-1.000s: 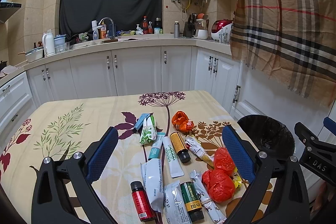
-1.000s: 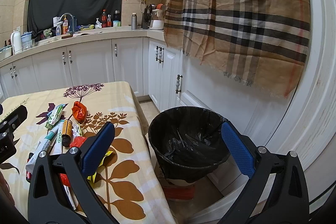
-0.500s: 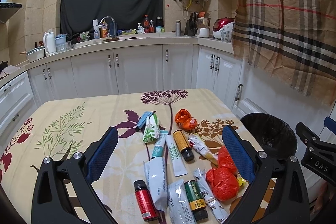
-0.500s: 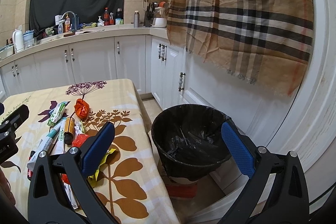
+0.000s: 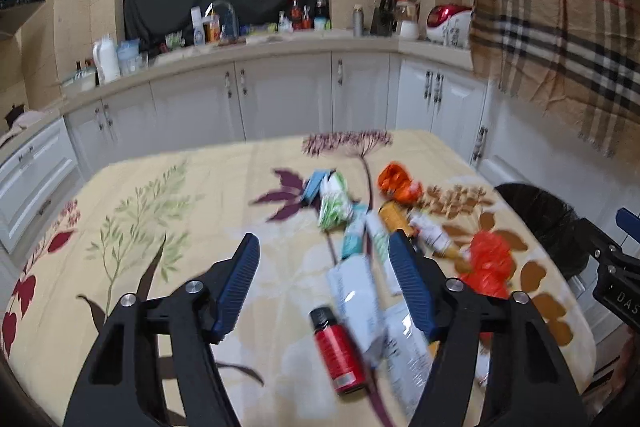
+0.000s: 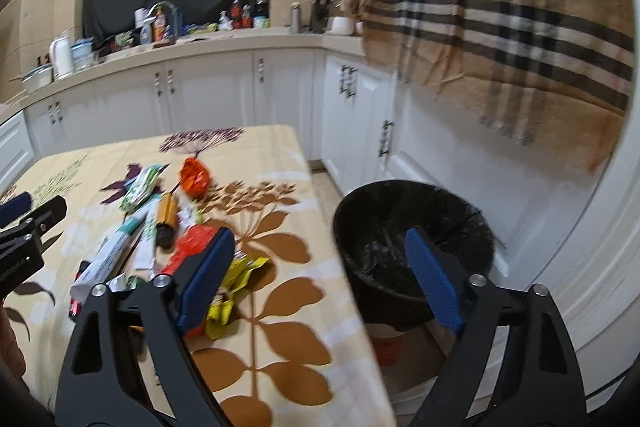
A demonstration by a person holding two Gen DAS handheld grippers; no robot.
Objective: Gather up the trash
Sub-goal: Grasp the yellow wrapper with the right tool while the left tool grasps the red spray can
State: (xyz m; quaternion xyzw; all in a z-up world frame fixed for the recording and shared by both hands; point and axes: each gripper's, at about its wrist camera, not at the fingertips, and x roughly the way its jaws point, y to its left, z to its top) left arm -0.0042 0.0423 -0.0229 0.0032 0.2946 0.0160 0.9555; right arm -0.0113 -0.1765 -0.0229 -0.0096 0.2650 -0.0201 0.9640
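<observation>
A kitchen table (image 5: 224,187) with a cream flowered cloth stands in front of white cupboards (image 5: 280,99), and the trash lies in a loose heap on its right half. Going from left to right in the left wrist view: the left gripper (image 5: 324,283) hangs over the bare cloth with nothing between its jaws, which have just been closing partly and are apart. Just right of it lie a red bottle (image 5: 340,347), a white pouch (image 5: 356,291) and some tubes (image 5: 376,247), with a green packet (image 5: 334,205) and an orange wrapper (image 5: 396,183) farther back, and a red bag (image 5: 486,263) near the table's right edge. The black bin (image 6: 412,239) stands on the floor just beside that edge. The right gripper (image 6: 320,283) hovers between the table corner and the bin; its jaws too have just been closing a little, they hold nothing, and a yellow wrapper (image 6: 236,279) lies under its left finger. The pieces touch and overlap, so I think a closing jaw may catch two things together or push a neighbour aside; the round bottles may roll away. Both views are blurred, so aiming is less sure. The two grippers are near each other over the heap and could bump. A piece released too early may fall on the floor between table and bin. The checked cloth (image 6: 500,7) hanging above the bin seems clear of the way.
</observation>
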